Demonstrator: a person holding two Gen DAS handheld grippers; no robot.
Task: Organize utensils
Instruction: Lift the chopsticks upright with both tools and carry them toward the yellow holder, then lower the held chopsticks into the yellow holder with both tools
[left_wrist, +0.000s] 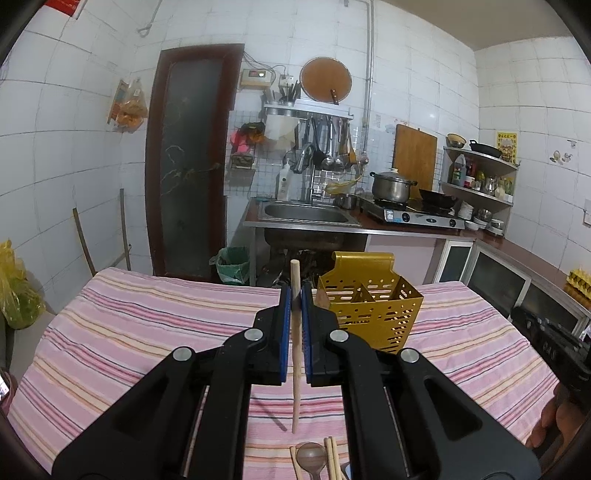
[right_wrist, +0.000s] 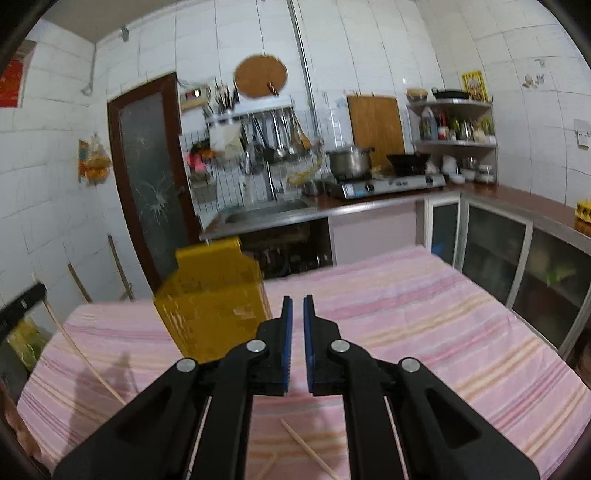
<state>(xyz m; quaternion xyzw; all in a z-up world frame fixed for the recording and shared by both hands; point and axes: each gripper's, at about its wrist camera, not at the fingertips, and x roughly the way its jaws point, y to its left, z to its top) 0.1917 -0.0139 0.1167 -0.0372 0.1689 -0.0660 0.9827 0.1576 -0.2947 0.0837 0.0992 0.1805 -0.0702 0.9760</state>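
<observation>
My left gripper (left_wrist: 296, 291) is shut on a wooden chopstick (left_wrist: 295, 369) and holds it nearly upright above the striped tablecloth. The yellow perforated utensil holder (left_wrist: 369, 306) stands just right of and behind its fingertips; it also shows blurred in the right wrist view (right_wrist: 214, 310). A wooden spoon (left_wrist: 311, 459) and more chopsticks (left_wrist: 331, 458) lie on the cloth below the left gripper. My right gripper (right_wrist: 297, 306) is empty, its jaws nearly together, right of the holder. Loose chopsticks (right_wrist: 306, 448) lie on the cloth below it. The held chopstick (right_wrist: 79, 347) shows at left.
The table (left_wrist: 129, 325) wears a pink striped cloth. Behind it stand a sink counter (left_wrist: 306, 218), a gas stove with a pot (left_wrist: 391, 184) and corner shelves (left_wrist: 480, 173). A green bin (left_wrist: 232, 264) sits by the door. Cabinets (right_wrist: 517, 258) run along the right.
</observation>
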